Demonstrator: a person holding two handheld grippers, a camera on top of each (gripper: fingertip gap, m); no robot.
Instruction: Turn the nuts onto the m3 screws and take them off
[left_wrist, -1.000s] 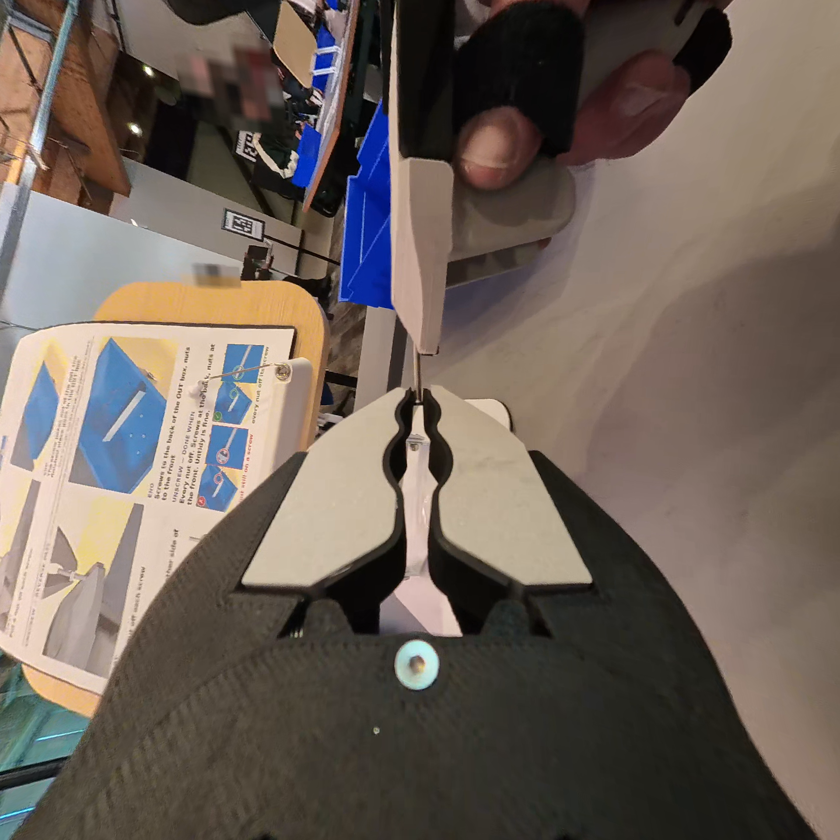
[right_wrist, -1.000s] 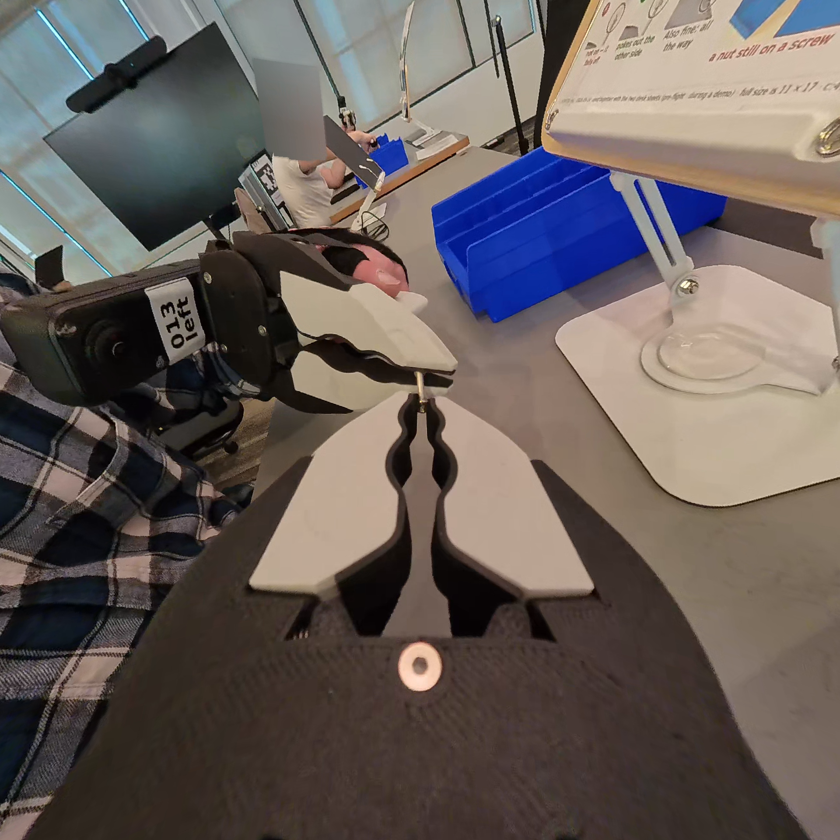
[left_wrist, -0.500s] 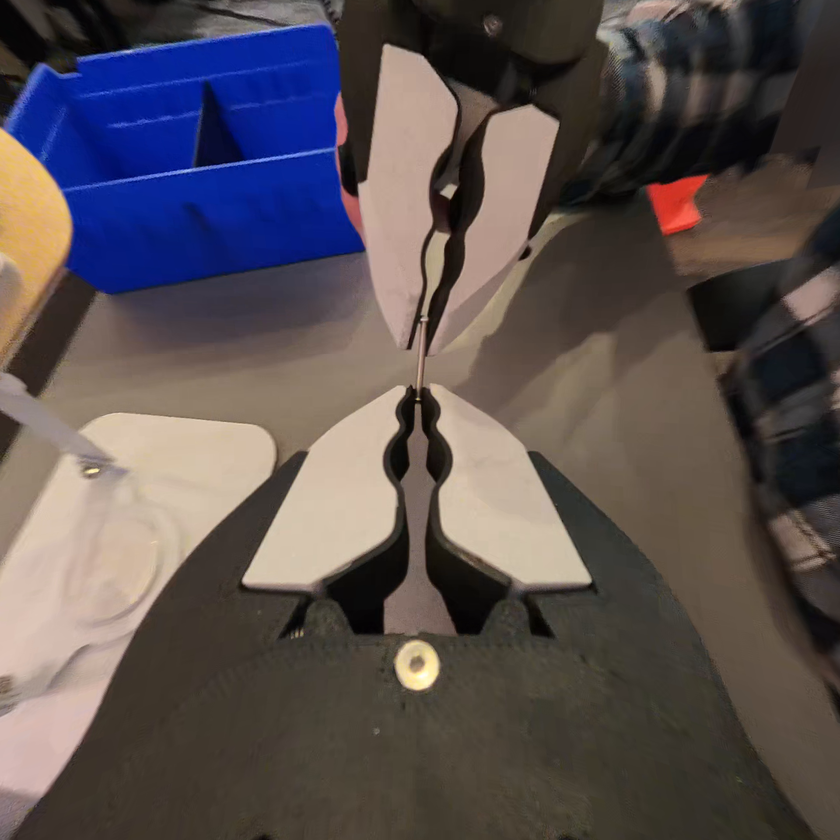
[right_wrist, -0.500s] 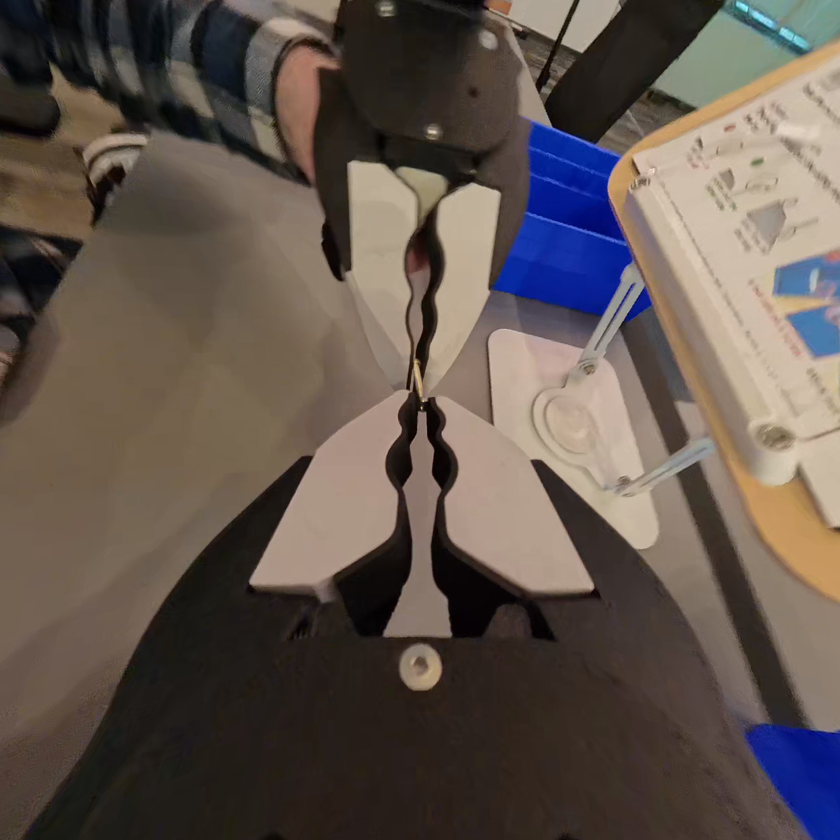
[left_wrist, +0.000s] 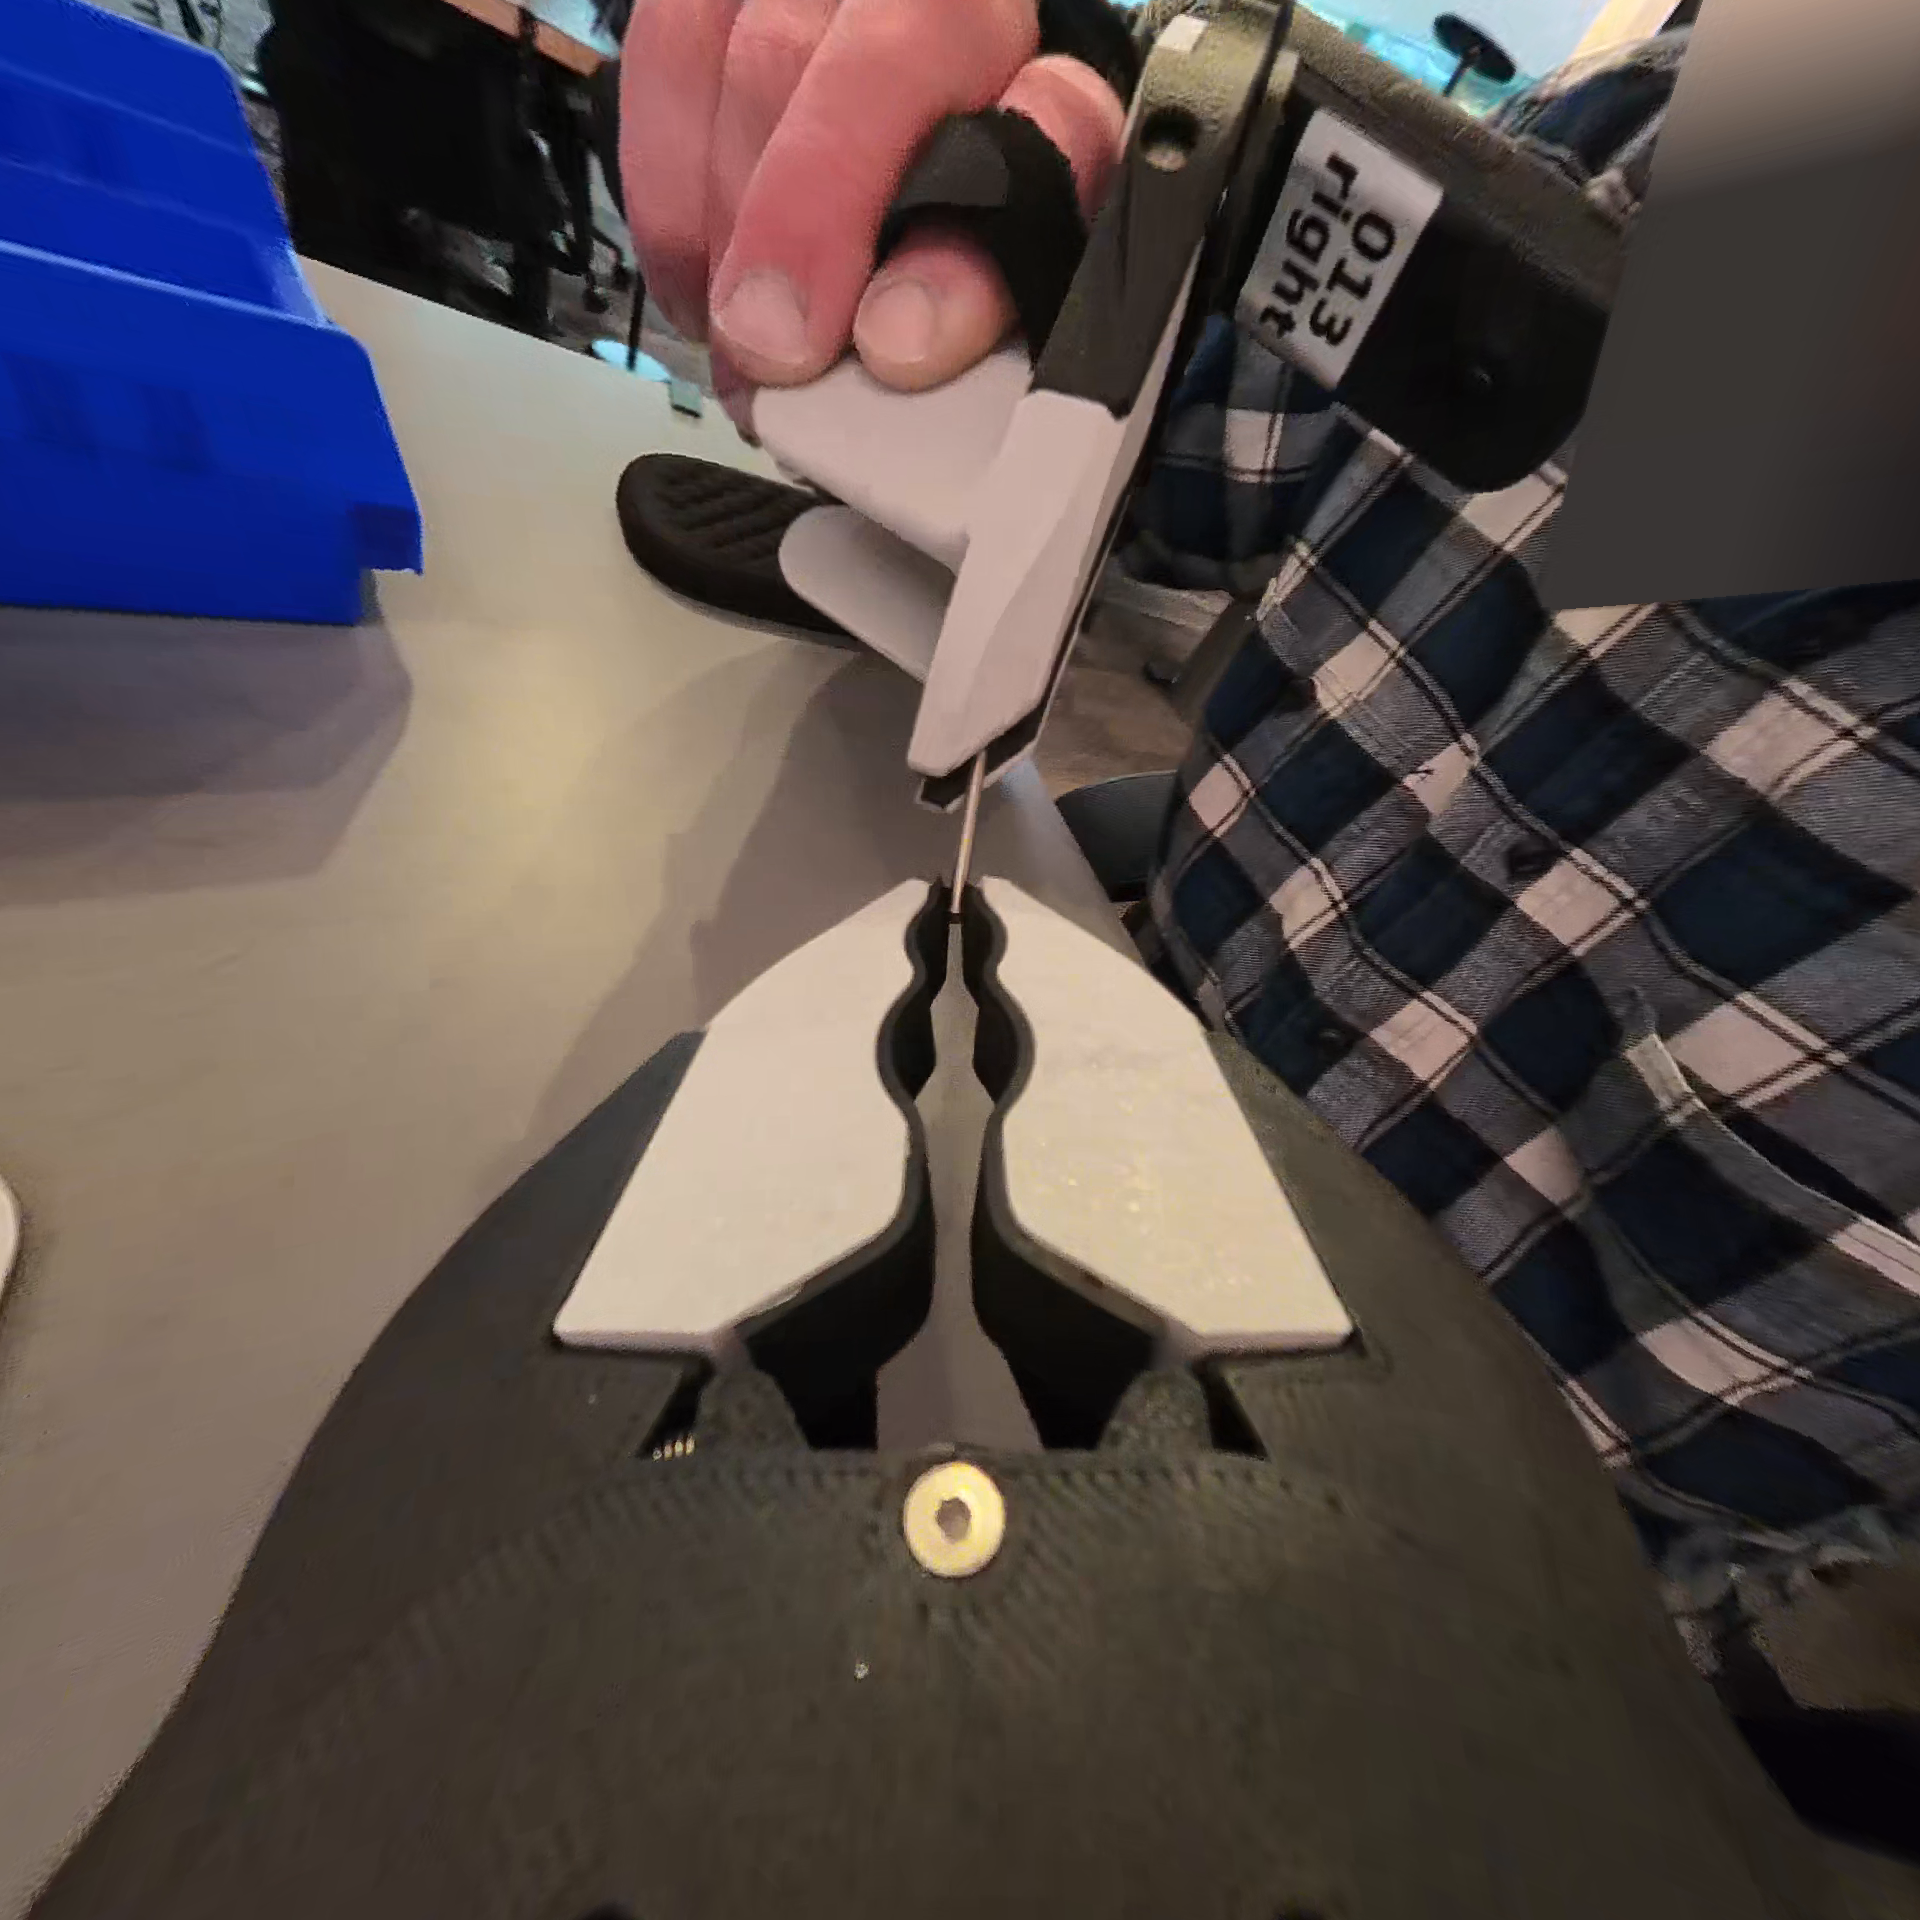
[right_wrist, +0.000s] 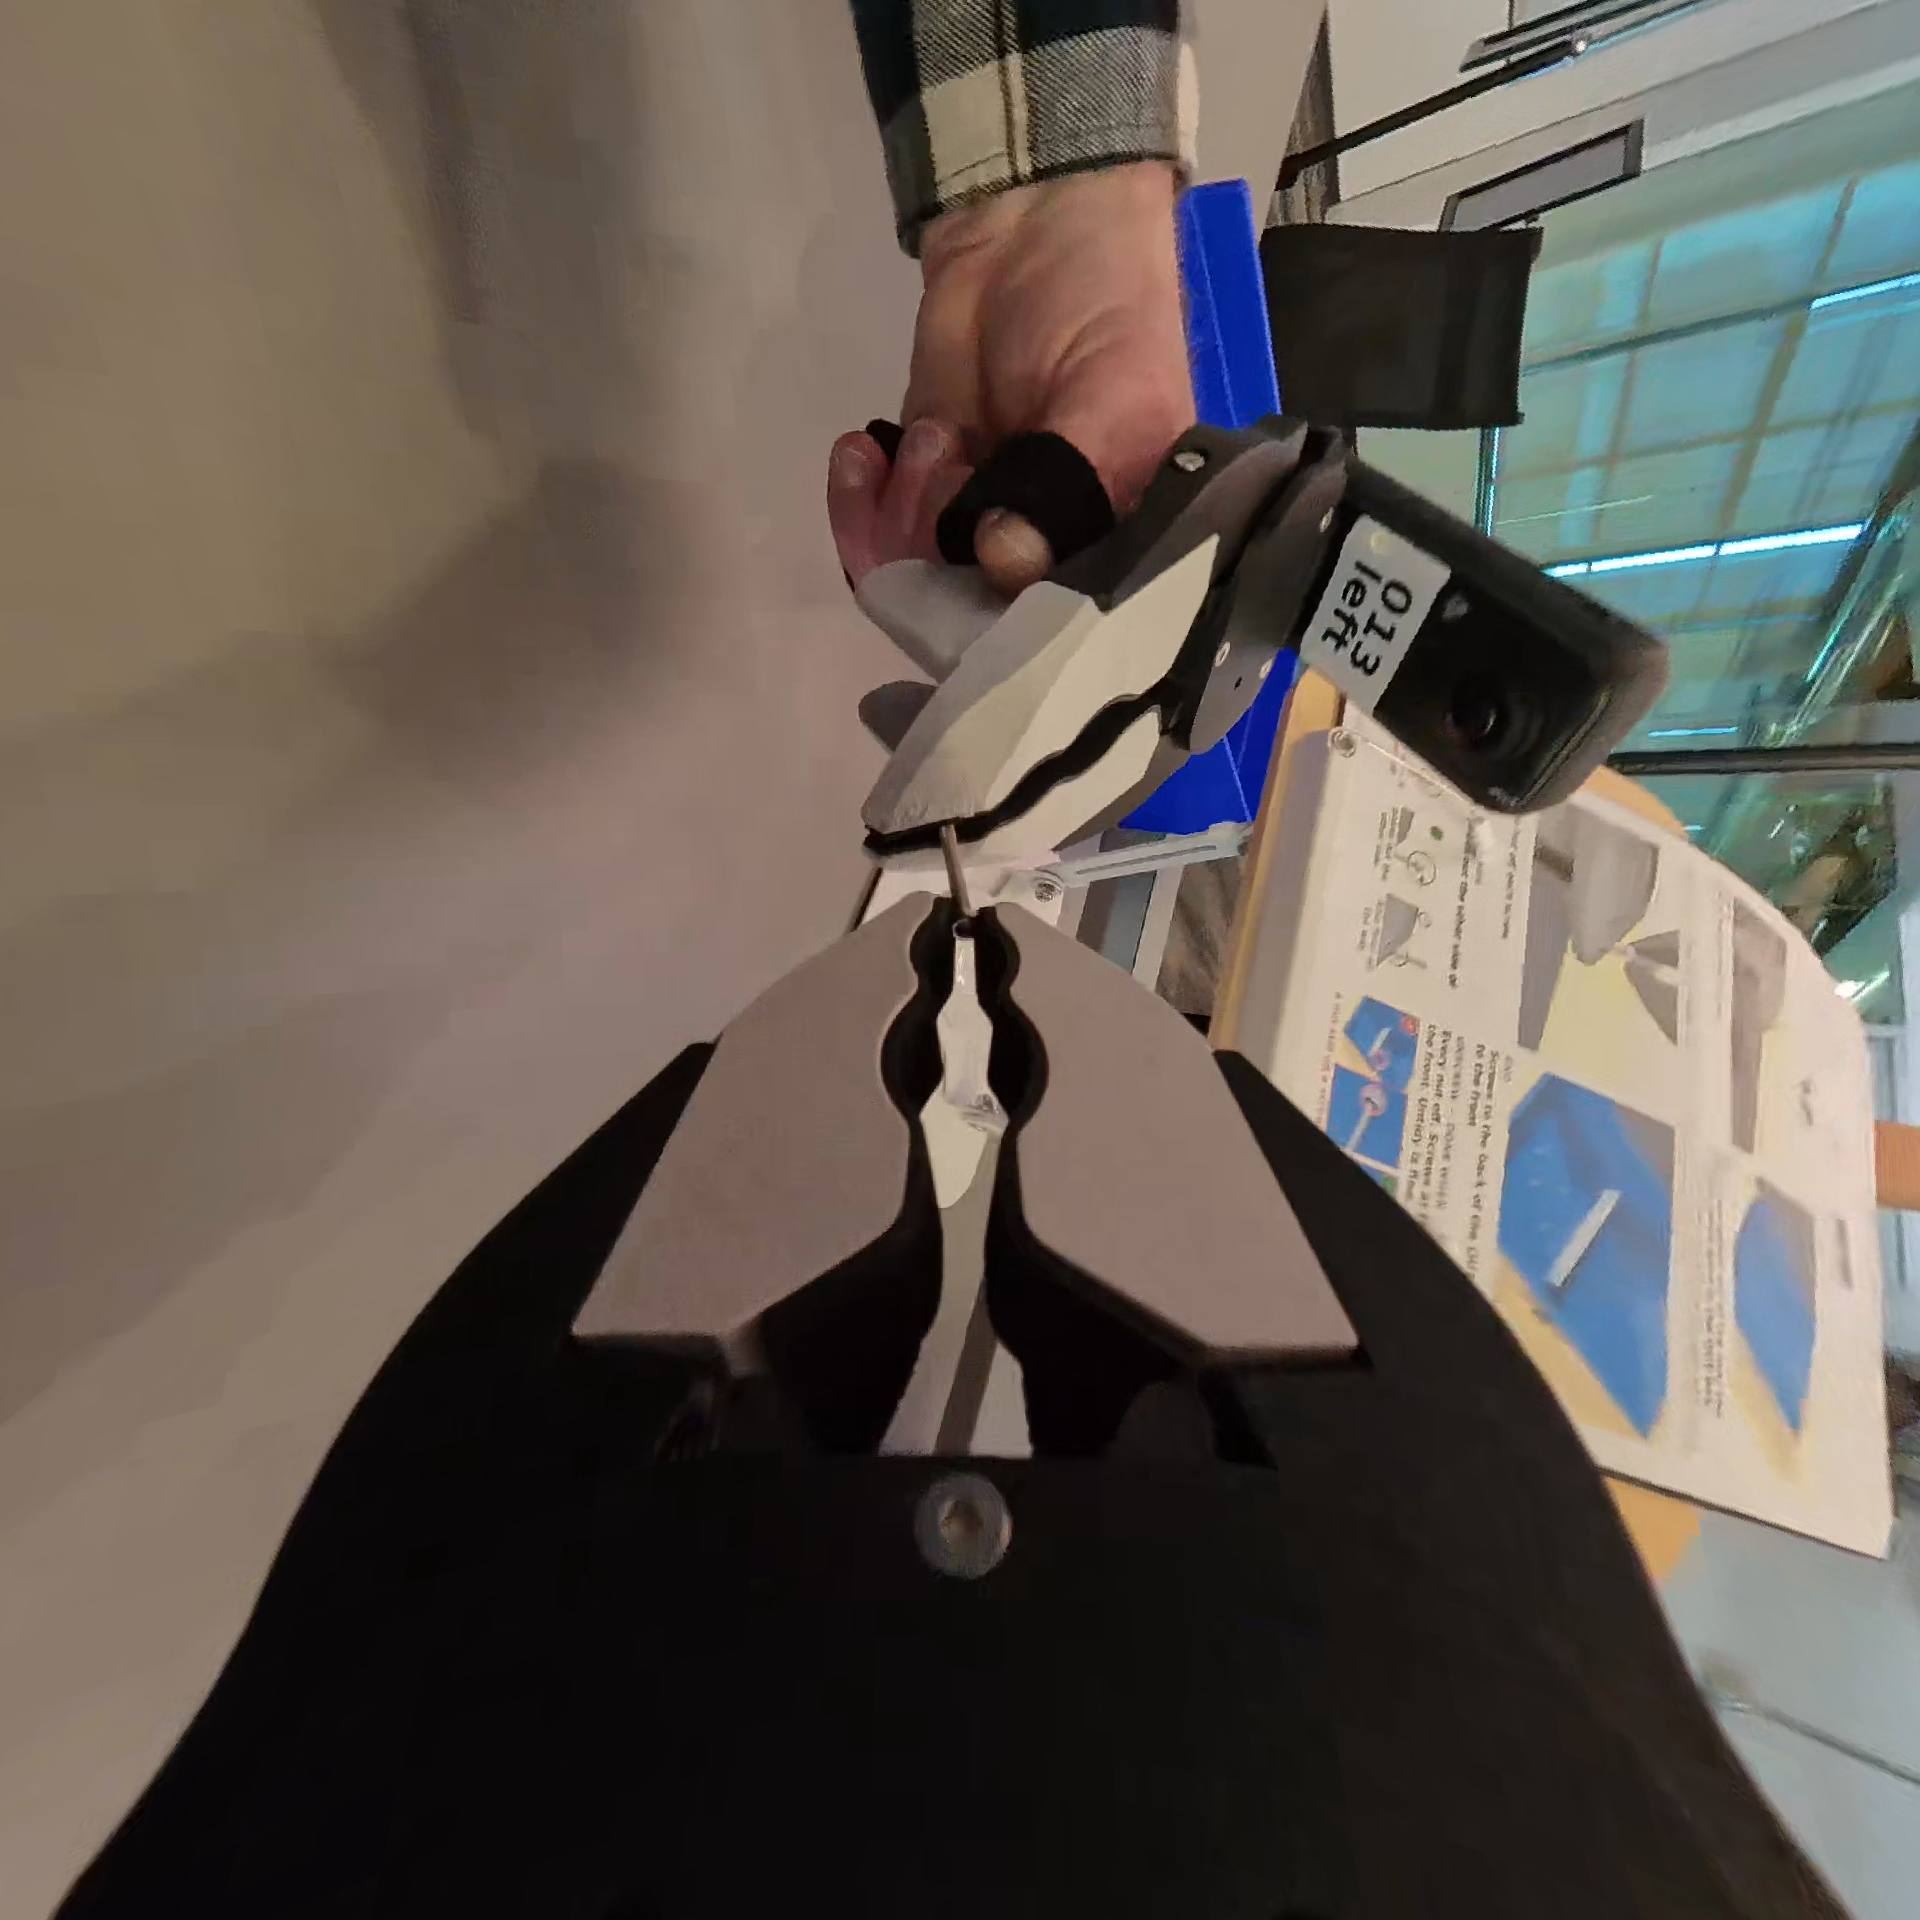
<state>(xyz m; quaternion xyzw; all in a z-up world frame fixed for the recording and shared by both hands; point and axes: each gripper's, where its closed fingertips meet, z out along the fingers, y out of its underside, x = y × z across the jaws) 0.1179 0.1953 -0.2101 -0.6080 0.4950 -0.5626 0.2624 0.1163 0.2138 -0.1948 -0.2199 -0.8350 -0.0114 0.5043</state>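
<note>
Thin metal pin (left_wrist: 964, 847) spans both tips, above the grey table (left_wrist: 260, 935). My left gripper (left_wrist: 958, 902) pinches its near end; my right gripper (left_wrist: 971, 774), at 12 o'clock in the left view, clamps the far end.

Risks, as I judge them: each bite is only at the fingertips, so any twist or pull between my hands could slip the pin out or bend it.

Versus a second ago: both grippers have rolled. Blue bin (left_wrist: 156, 395) now sits at 10 o'clock, and the instruction sheet (right_wrist: 1558, 1143) has left the left view.
</note>
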